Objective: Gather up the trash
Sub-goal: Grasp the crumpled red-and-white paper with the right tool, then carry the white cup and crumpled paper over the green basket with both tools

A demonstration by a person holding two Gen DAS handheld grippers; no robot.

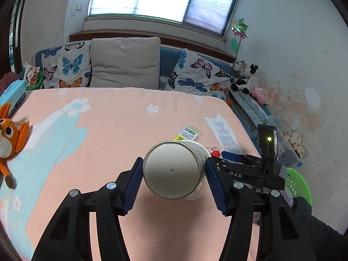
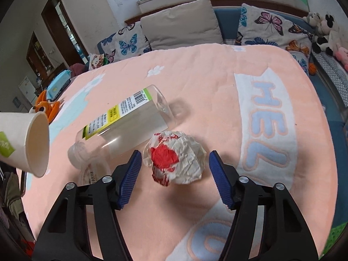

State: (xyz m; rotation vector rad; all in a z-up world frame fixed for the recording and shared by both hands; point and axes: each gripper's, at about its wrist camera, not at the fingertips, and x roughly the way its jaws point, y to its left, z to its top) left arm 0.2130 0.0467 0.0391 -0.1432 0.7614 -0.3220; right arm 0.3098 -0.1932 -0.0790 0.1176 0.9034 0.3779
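Note:
My left gripper is shut on a white paper cup, held on its side above the pink bed cover, base toward the camera. The cup also shows in the right wrist view at the left edge, mouth facing right. My right gripper is open, its blue pads either side of a crumpled white-and-red wrapper lying on the cover, not touching it. A clear empty plastic bottle with a green-yellow label lies on its side just left of the wrapper; its end shows in the left wrist view.
The pink bed cover spans the bed. Pillows line the headboard. An orange plush toy lies at the left edge. Plush toys sit in the far right corner. A green basket stands on the floor right of the bed.

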